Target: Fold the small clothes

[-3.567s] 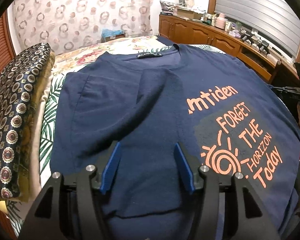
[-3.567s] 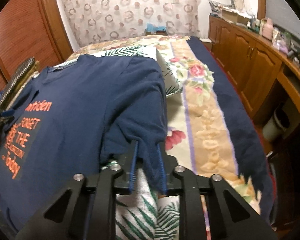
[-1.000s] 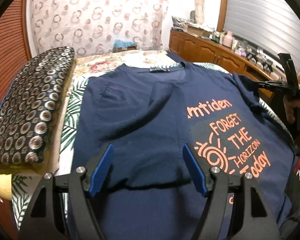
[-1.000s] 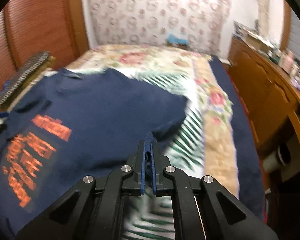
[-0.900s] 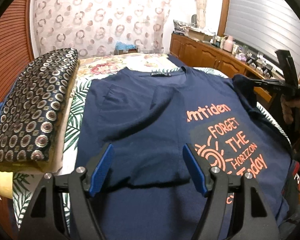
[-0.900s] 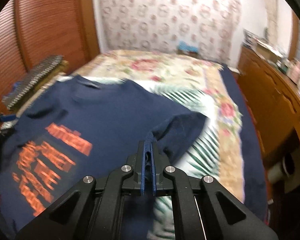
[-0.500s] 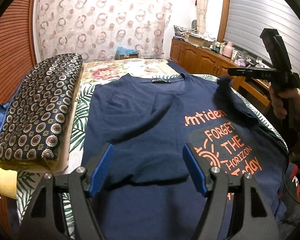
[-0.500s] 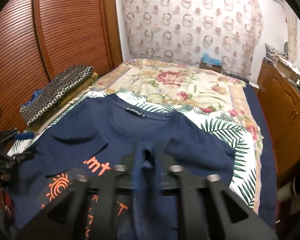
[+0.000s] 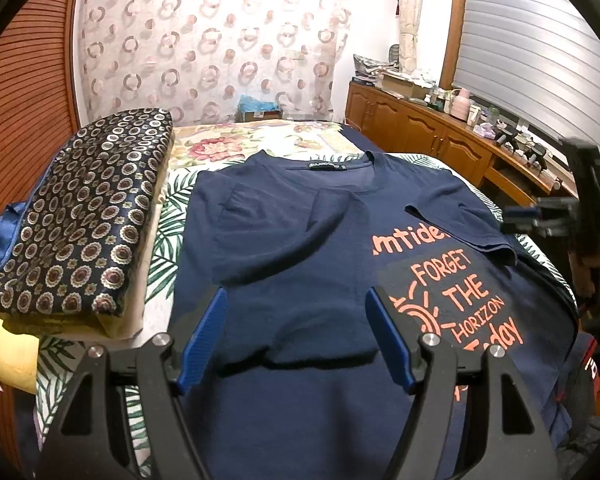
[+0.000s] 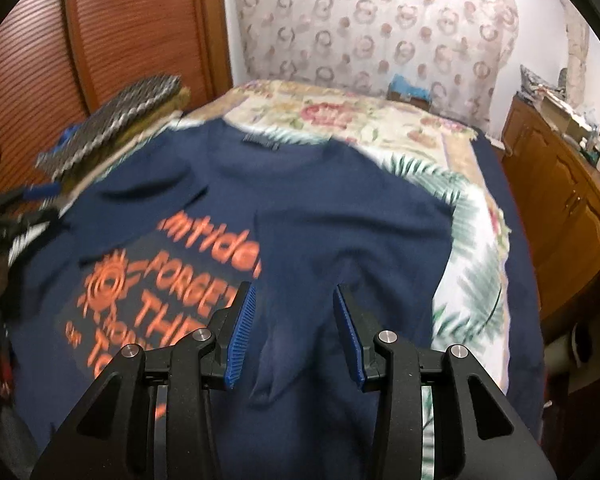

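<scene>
Floral-and-palm-print bed (image 9: 228,146) — navy T-shirt (image 9: 300,248) spread flat on it, folded patterned quilt (image 9: 84,216) along one side

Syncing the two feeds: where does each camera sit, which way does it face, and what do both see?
Left wrist: on the left gripper, looking down its open blue fingers across the navy T-shirt toward the curtain; the right gripper shows at the right edge.
Right wrist: on the right gripper, over the folded-in sleeve, fingers apart with nothing pinched; the left gripper shows blurred at left.
Shared: T-shirt, orange print, patterned cushion, curtain.
</scene>
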Motion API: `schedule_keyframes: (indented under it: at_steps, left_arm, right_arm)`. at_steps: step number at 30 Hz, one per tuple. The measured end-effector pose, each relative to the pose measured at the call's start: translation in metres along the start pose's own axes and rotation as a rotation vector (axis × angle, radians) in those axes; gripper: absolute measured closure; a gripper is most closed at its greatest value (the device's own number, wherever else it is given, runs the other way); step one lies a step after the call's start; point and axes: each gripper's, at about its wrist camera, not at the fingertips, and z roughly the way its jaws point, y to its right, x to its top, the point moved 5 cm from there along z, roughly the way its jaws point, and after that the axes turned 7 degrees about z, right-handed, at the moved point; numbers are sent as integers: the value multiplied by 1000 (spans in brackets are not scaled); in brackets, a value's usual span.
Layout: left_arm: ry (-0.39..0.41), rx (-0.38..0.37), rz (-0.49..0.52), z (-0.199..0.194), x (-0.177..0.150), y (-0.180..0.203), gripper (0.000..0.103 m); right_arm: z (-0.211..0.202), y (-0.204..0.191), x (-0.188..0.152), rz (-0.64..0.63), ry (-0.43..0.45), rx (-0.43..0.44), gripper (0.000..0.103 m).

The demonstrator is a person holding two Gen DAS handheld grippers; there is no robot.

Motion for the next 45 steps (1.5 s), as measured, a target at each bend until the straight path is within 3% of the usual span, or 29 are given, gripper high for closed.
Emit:
schedule_keyframes:
  at_steps: [5,6,7,8,10,19,21,23,25,36,45]
  left_arm:
    - [-7,-5,12,2,-2,7,32]
    - [-9,-1,15,3,-3,7,32]
    - [-10,0,16,3,-3,7,32]
    - [-12,0,16,4,-3,7,32]
    - [-14,-1,16,4,-4,7,32]
    - [4,10,11,0,4,2,32]
    - [7,14,14,-1,7,2,32]
    - [13,17,15,0,13,0,32]
    - [16,16,19,1,17,-2,32]
    - [-50,25,40,44,60,-30,34]
    - [-139,72,16,103,92,-50,45]
  right_arm:
    - [8,-11,-21,-43,-33,-34,65]
    - [11,-12,-22,-60,-35,-55,70]
    - [13,-12,-23,-73,-40,-65,84]
    - [15,-12,-24,-83,-46,-60,92]
    - [15,-14,-21,-95,-44,-47,99]
    - [-6,-32,-3,-29,-13,124,101]
    - [-6,-31,-1,-20,-11,125,94]
    - [-6,-25,2,-12,-2,106,61]
    - [-6,-17,4,5,11,89,52]
    - [31,63,25,33,19,-127,50]
    - [70,98,33,27,-23,-131,50]
